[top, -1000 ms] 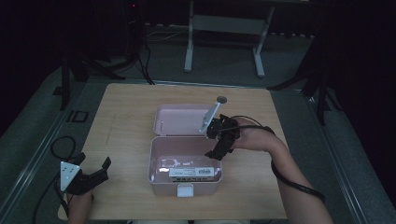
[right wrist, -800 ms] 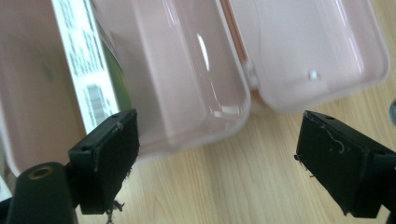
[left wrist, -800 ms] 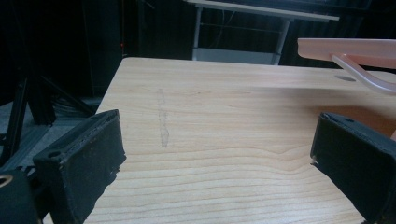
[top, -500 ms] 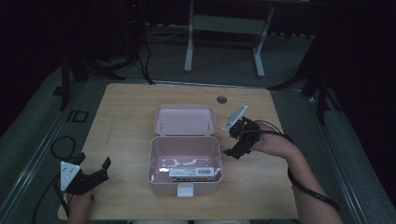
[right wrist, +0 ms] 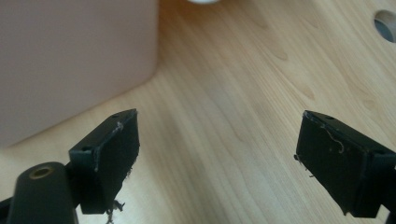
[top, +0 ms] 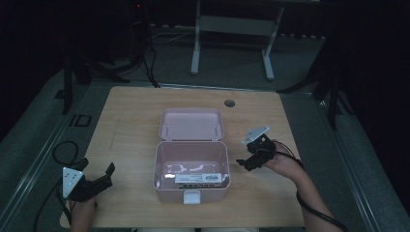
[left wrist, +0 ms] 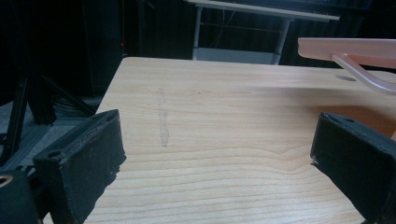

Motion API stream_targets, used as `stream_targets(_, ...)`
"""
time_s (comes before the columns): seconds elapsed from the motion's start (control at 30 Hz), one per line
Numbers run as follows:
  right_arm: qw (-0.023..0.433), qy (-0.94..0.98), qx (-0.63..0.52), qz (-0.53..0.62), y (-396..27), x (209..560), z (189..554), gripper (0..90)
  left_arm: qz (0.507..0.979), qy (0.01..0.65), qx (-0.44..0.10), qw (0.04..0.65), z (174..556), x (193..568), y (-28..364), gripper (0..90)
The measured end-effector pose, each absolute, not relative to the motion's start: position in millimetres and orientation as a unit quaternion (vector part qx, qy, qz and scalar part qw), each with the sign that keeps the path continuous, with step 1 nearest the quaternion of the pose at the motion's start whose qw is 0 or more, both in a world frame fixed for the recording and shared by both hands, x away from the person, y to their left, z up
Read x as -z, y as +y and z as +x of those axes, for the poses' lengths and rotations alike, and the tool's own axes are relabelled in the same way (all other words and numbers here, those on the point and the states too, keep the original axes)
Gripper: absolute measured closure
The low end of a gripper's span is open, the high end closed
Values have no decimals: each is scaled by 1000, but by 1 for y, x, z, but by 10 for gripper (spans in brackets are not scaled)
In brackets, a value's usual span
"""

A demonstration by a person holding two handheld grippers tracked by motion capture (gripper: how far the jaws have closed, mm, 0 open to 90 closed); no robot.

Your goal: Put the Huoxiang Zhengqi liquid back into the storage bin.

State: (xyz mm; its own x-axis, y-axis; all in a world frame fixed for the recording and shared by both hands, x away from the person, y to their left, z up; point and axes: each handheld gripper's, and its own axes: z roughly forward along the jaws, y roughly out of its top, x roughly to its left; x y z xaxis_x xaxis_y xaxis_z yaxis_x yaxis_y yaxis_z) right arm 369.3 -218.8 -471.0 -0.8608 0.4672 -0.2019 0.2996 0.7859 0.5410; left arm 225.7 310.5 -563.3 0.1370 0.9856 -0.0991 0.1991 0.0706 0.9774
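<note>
A pink box stands open at the table's middle, its lid laid back flat behind it. Inside lie a flat white-and-dark item and a thin white curl. My right gripper hovers open just right of the box, empty, with the box's pink wall to the left of the right gripper in its own view. My left gripper rests open and empty near the front left corner. In the left gripper view, bare wood lies between the jaws of the left gripper, and the pink lid is at the upper right.
A round cable hole sits in the wooden table behind the box; it is also in the right gripper view, as the hole. A white latch faces the front edge. Dark floor, cables and a metal stand surround the table.
My right gripper has drawn away from the box's right rim, moving right and toward the front, and now sits beside the box. The left gripper has not moved.
</note>
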Motion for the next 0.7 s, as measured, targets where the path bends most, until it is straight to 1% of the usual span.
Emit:
stream_targets(0.03, 176, 920, -270, 223, -223, 480, 368, 130, 560, 529, -389, 505, 226, 563, 310, 29)
stream_targets(0.07, 176, 920, -270, 223, -223, 480, 368, 130, 560, 529, -389, 505, 226, 563, 310, 29)
stream_targets(0.17, 183, 901, -306, 247, -231, 492, 366, 131, 559, 529, -389, 506, 226, 563, 311, 29)
stream_targets(0.2, 192, 891, -322, 256, -236, 501, 364, 130, 559, 529, -389, 506, 226, 563, 311, 29)
stream_targets(0.27, 193, 888, -328, 259, -239, 506, 363, 129, 560, 529, -389, 505, 226, 563, 311, 29)
stream_targets(0.3, 203, 881, -334, 268, -243, 515, 361, 127, 560, 529, -389, 505, 226, 563, 311, 30)
stream_targets(0.43, 204, 866, -356, 285, -251, 526, 357, 126, 559, 530, -389, 505, 226, 563, 311, 29)
stream_targets(0.53, 207, 856, -370, 294, -255, 529, 355, 125, 559, 530, -389, 505, 226, 563, 311, 29)
stream_targets(0.6, 228, 845, -377, 302, -260, 530, 353, 124, 558, 531, -388, 506, 226, 563, 311, 29)
stream_targets(0.7, 238, 824, -400, 323, -269, 531, 350, 124, 558, 531, -388, 506, 226, 563, 311, 29)
